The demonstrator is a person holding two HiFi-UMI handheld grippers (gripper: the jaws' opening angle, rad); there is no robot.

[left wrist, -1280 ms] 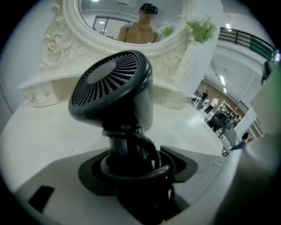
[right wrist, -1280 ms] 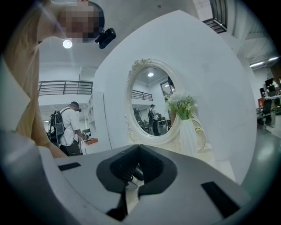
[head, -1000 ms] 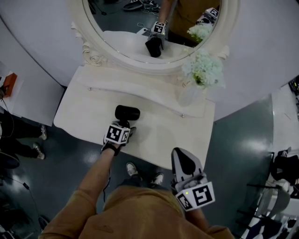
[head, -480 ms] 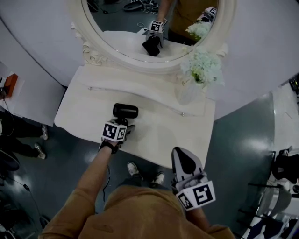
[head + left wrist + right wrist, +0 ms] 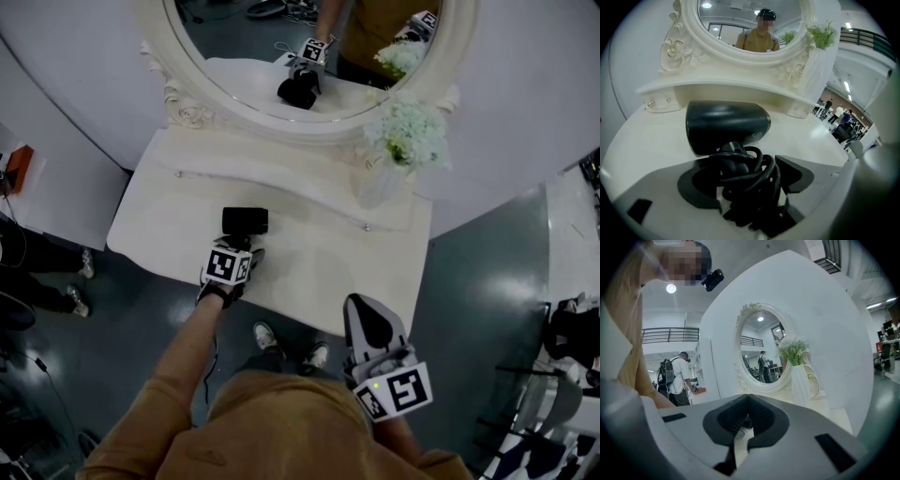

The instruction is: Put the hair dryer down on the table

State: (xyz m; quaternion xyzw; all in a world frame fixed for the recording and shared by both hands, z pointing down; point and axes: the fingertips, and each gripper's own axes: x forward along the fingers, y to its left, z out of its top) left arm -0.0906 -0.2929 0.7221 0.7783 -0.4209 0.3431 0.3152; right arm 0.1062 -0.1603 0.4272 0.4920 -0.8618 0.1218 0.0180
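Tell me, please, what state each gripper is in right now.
Left gripper: open, jaws just been opening, hair dryer handle between them.
Right gripper: shut, empty.

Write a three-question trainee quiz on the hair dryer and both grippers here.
1. True or false: the hair dryer lies on the dressing table.
2. What is between the left gripper's jaws? A) a comb B) the dryer's cord-wrapped handle C) nothing
3. Fill in: the right gripper's jaws are ____.
Key: 1 true. 2 B; those jaws have just been opening, the handle between them. 3 together, empty.
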